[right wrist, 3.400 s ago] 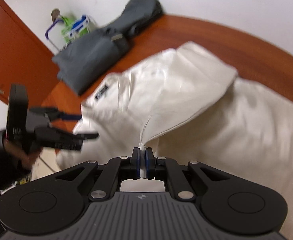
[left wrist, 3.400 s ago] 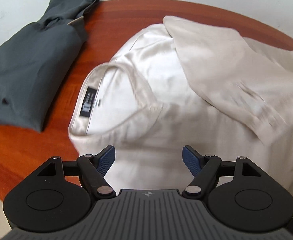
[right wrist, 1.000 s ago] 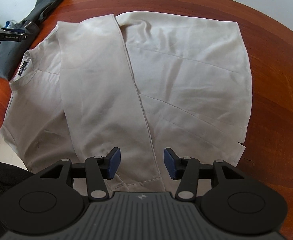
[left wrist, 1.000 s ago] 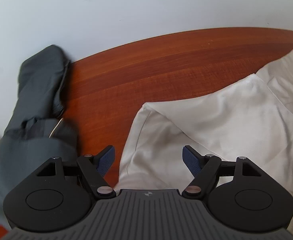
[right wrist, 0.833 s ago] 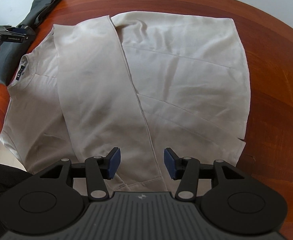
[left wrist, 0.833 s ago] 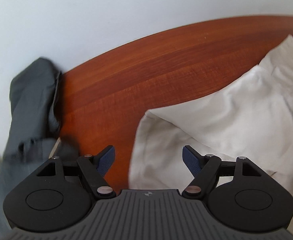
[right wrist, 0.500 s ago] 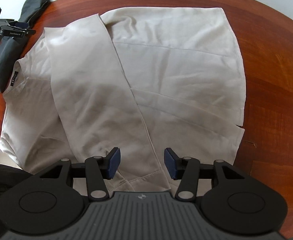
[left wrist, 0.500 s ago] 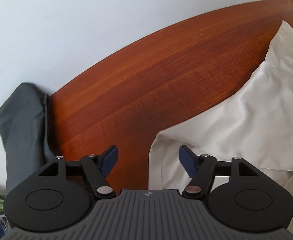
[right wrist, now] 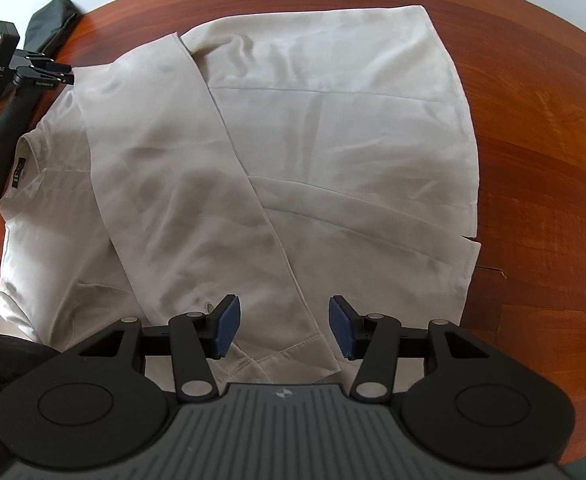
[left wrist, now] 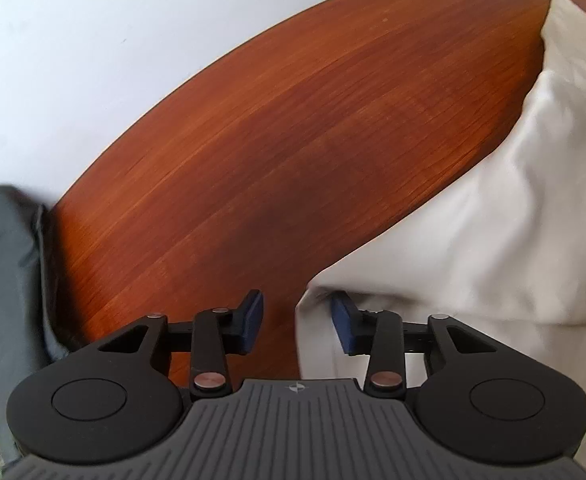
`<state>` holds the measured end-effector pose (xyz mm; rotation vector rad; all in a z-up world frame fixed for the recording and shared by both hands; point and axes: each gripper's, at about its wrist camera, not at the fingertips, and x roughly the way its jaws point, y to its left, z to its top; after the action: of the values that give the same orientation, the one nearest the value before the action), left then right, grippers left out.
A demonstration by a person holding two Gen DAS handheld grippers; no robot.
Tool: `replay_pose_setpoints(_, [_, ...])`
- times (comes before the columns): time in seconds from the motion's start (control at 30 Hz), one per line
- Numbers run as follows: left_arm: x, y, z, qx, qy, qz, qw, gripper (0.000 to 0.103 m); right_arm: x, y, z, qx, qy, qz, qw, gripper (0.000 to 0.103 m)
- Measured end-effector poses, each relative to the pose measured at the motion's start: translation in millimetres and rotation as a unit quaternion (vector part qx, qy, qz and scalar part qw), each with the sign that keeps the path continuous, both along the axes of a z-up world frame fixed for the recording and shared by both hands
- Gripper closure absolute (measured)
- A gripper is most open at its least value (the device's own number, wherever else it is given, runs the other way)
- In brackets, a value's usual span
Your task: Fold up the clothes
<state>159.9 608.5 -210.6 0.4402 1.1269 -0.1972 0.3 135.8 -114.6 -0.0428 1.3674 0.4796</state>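
Observation:
A cream shirt (right wrist: 293, 152) lies flat on the wooden table (right wrist: 533, 160), one side folded over its middle. My right gripper (right wrist: 281, 330) is open and empty, above the shirt's near hem. My left gripper (left wrist: 297, 322) is open, low at the shirt's far shoulder corner (left wrist: 473, 240); the cloth edge lies between its fingers, with the right finger (left wrist: 343, 322) partly behind the fabric. The left gripper also shows in the right wrist view (right wrist: 59, 72) at the shirt's upper left corner.
A dark grey garment (left wrist: 5, 280) lies folded at the table's left end, also in the right wrist view (right wrist: 49, 24). A white wall (left wrist: 93, 40) stands behind the table. Bare wood (left wrist: 293, 140) lies beyond the left gripper.
My left gripper has moved right and down onto the shirt's shoulder corner, and its fingers have narrowed. My right gripper has drifted slightly over the hem and stays open.

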Motion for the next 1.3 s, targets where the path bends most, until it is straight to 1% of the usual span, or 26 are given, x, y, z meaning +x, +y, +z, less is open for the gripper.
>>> replay_pose_setpoints(0.03, [0,-1,0,-0.003,-0.002,-0.001,1.0000,0.074,1,1,0,0.000,0.000,-0.001,1.000,0.046])
replay_pose_setpoints(0.07, [-1,-1,0,-0.009,-0.006,-0.001,0.9999,0.081,2,1,0,0.000,-0.001,-0.002,1.000,0.045])
replay_pose_setpoints(0.13, [-3,-1,0,-0.017,-0.018,0.006,0.9997,0.088,3,1,-1,0.001,-0.002,-0.001,1.000,0.043])
replay_pose_setpoints(0.17, [-4,-1,0,-0.021,-0.024,0.010,0.9994,0.094,2,1,-1,0.001,-0.002,0.000,1.000,0.043])
replay_pose_setpoints(0.2, [-6,-1,2,-0.024,-0.031,0.012,0.9992,0.097,2,1,-1,0.002,-0.003,0.000,1.000,0.042])
replay_pose_setpoints(0.23, [-9,0,5,-0.025,-0.050,0.019,0.9983,0.097,1,1,-1,0.002,-0.004,0.001,1.000,0.042])
replay_pose_setpoints(0.27, [-12,1,9,-0.023,-0.075,0.037,0.9963,0.097,1,1,-1,0.002,-0.004,0.002,1.000,0.042])
replay_pose_setpoints(0.3, [-12,3,12,-0.024,-0.082,0.051,0.9950,0.098,1,1,-1,0.003,-0.005,0.002,1.000,0.042])
replay_pose_setpoints(0.37, [-15,18,23,-0.038,-0.109,0.135,0.9841,0.098,0,1,-2,0.004,-0.006,0.004,1.000,0.042])
replay_pose_setpoints(0.4, [-15,23,24,-0.040,-0.110,0.161,0.9799,0.098,0,1,-2,0.004,-0.007,0.005,1.000,0.042])
replay_pose_setpoints(0.5, [-10,31,17,-0.024,-0.083,0.198,0.9764,0.097,-1,1,-2,0.005,-0.009,0.007,1.000,0.042])
replay_pose_setpoints(0.57, [-7,33,13,-0.021,-0.075,0.202,0.9763,0.093,-2,0,-3,0.006,-0.010,0.008,1.000,0.042])
replay_pose_setpoints(0.63, [-4,36,10,-0.019,-0.068,0.209,0.9753,0.083,-3,0,-3,0.007,-0.012,0.010,1.000,0.042])
replay_pose_setpoints(0.67, [-3,37,10,-0.017,-0.065,0.214,0.9745,0.069,-3,0,-3,0.008,-0.012,0.010,1.000,0.042])
replay_pose_setpoints(0.7, [-3,38,10,-0.015,-0.062,0.219,0.9737,0.052,-4,0,-4,0.008,-0.013,0.011,1.000,0.042])
replay_pose_setpoints(0.77, [-8,38,16,-0.014,-0.067,0.221,0.9729,0.043,-4,0,-4,0.009,-0.014,0.013,1.000,0.042])
replay_pose_setpoints(0.9, [-15,34,26,-0.011,-0.066,0.217,0.9739,0.038,-6,0,-5,0.011,-0.017,0.016,1.000,0.042])
replay_pose_setpoints(1.03, [-27,32,38,-0.014,-0.067,0.221,0.9728,0.036,-7,-1,-5,0.012,-0.020,0.018,1.000,0.042])
replay_pose_setpoints(1.17, [-56,23,49,-0.016,-0.071,0.225,0.9717,0.036,-9,-1,-6,0.014,-0.023,0.021,0.999,0.042])
replay_pose_setpoints(1.3, [-84,13,59,-0.017,-0.073,0.228,0.9707,0.036,-18,1,-3,0.014,-0.036,0.043,0.998,0.041])
